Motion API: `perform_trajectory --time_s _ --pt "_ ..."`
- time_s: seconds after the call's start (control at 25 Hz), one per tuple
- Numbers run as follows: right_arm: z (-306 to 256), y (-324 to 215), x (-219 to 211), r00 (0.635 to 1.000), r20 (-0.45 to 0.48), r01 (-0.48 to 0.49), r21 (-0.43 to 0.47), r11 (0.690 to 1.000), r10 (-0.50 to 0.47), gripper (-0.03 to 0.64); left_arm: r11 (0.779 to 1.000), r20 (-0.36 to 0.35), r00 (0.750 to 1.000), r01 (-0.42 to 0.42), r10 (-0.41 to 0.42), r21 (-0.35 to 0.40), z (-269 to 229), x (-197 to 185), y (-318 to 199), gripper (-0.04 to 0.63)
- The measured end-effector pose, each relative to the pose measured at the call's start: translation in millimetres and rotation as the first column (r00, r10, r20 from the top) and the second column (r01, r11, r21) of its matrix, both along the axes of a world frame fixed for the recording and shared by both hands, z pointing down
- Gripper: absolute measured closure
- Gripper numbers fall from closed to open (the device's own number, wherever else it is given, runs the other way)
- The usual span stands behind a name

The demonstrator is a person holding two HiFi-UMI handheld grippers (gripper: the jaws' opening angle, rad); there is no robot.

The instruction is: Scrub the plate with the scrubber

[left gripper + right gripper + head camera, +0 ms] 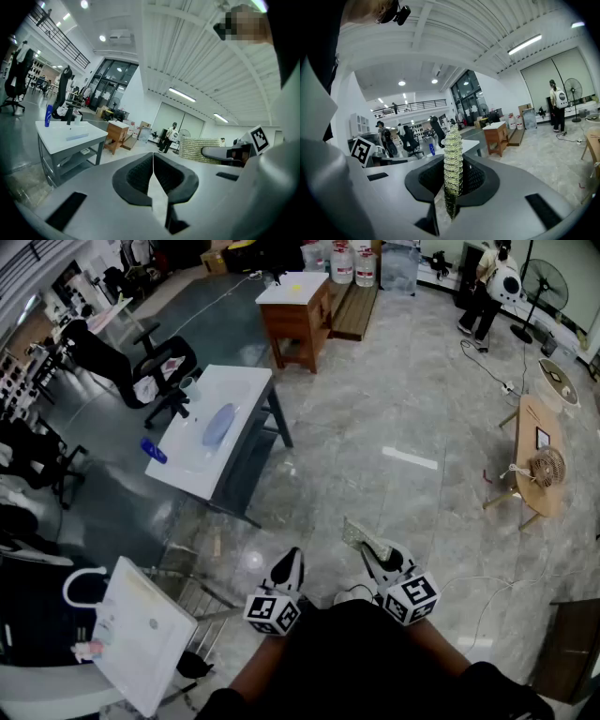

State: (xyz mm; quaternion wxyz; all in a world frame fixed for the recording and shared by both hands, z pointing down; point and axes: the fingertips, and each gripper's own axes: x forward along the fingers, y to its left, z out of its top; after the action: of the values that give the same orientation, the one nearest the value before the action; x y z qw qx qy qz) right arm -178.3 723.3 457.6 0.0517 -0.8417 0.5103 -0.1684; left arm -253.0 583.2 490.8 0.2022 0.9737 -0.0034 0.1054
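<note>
A pale blue plate [218,424] lies on a white table [246,388] across the floor, far ahead of me; a blue bottle [154,451] lies at that table's near-left edge. My right gripper [367,550] is shut on a greenish mesh scrubber [354,534], held low in front of my body. In the right gripper view the scrubber [453,140] stands edge-on between the pads. My left gripper [292,555] is beside it, shut and empty; in the left gripper view its pads [140,176] meet, and the plate [77,136] shows on the table [96,138].
A wooden cabinet [295,310] stands beyond the white table. Office chairs [141,367] crowd the left side. A white tilted board [141,634] on a rack is at my lower left. A low wooden table [542,451] with a small fan sits at right. A person [483,287] stands far back.
</note>
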Motion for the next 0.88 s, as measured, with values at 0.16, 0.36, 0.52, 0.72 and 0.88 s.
perform_trajectory --time_s 0.16,0.36,0.52,0.72,0.88 --pt "3 1 19 1.000 0.013 -0.006 0.019 1.000 0.006 0.562 1.000 0.010 1.000 0.011 -0.011 0.008 3 13 -3 0.589" --pt "5 2 36 0.996 0.083 -0.027 0.084 0.996 0.020 0.560 0.999 0.028 0.999 0.031 -0.031 0.008 9 22 -12 0.589" --pt "12 -6 50 0.993 0.116 -0.005 0.088 0.996 -0.005 0.560 0.999 0.027 0.999 0.042 -0.042 -0.003 14 36 -24 0.591" --pt "17 -26 74 0.991 0.135 -0.006 0.088 0.996 -0.006 0.560 0.999 0.027 0.999 0.047 -0.046 -0.010 22 59 -49 0.589" --pt "25 -53 94 0.989 0.149 -0.022 0.070 0.997 0.012 0.560 0.998 0.044 0.998 0.042 -0.040 -0.043 39 83 -79 0.589"
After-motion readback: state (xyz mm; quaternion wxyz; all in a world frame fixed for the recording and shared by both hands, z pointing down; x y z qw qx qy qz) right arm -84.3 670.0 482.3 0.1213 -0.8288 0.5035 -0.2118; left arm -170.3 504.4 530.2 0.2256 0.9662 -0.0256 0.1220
